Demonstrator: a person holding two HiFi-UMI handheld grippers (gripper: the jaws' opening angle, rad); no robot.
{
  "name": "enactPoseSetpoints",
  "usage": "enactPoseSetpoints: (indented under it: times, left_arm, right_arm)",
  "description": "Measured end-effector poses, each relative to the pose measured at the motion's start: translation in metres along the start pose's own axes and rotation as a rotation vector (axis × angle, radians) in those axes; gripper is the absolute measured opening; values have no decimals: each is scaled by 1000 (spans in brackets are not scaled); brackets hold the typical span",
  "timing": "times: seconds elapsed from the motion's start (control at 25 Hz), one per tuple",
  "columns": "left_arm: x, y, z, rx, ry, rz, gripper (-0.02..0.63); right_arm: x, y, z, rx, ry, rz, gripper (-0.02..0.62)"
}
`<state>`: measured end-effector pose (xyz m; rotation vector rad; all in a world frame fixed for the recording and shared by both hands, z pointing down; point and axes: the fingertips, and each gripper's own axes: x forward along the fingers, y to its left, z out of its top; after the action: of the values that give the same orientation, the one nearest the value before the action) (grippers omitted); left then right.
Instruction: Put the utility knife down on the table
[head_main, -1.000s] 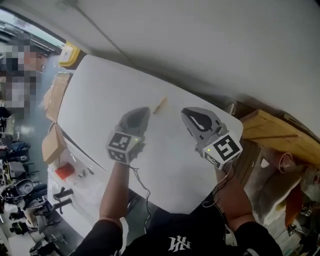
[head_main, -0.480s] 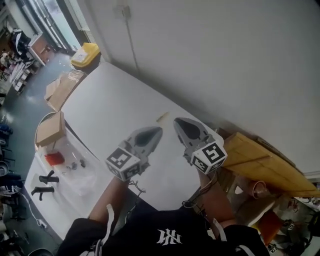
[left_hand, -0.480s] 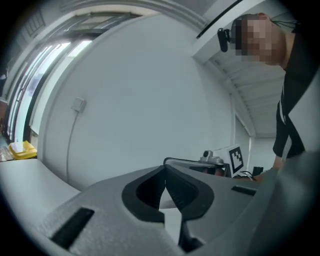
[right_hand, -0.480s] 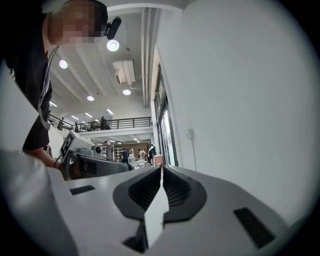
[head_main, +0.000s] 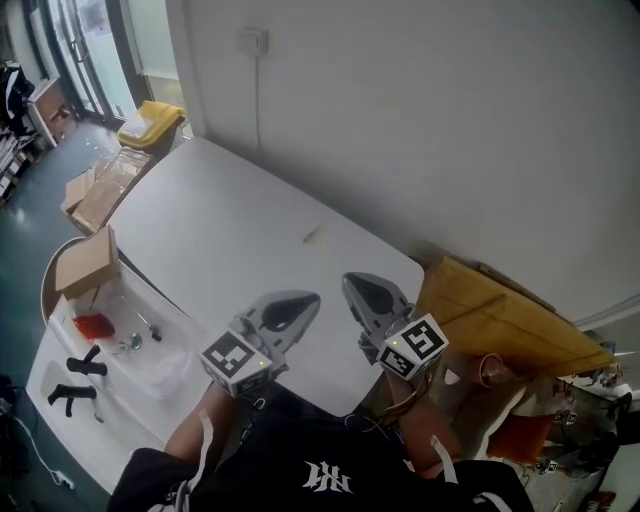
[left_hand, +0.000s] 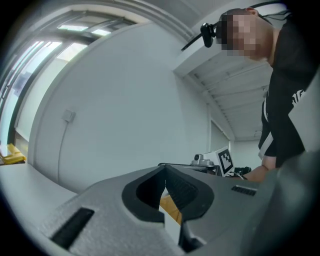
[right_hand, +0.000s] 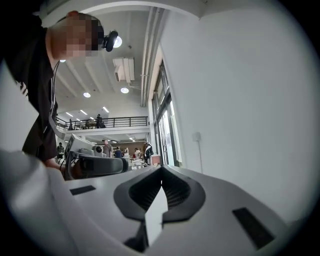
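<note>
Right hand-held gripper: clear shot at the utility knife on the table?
Probably yes. The utility knife lies alone on the white table, nothing between it and the right hand-held gripper. That gripper sits back at the near edge, jaws together, so it must open first.

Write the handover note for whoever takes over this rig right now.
Left gripper: jaws shut, nothing between them.
Right gripper: jaws shut, also empty.
Both sit at the near edge of the white table, close to the person's body.
Utility knife: the small tan item lying flat on the table towards the wall, apart from both grippers. It is too small to make out any detail.
Done: the knife is down on the table and released.
Left: nothing for this task, as far as the views show.
</note>
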<state>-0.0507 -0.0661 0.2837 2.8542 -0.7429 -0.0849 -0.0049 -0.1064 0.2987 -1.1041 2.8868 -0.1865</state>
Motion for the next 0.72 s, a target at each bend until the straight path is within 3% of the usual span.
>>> enactPoseSetpoints:
  times: [0.36,0.72]
  left_arm:
    - [-38,-51,-20,-12,52,-26,6]
    - [-58,-146,-23,73,63,-60,8]
  right_arm:
    - [-53,94,-12,-9,39,97,5]
    - [-131,151,-9,-43,12,121,5]
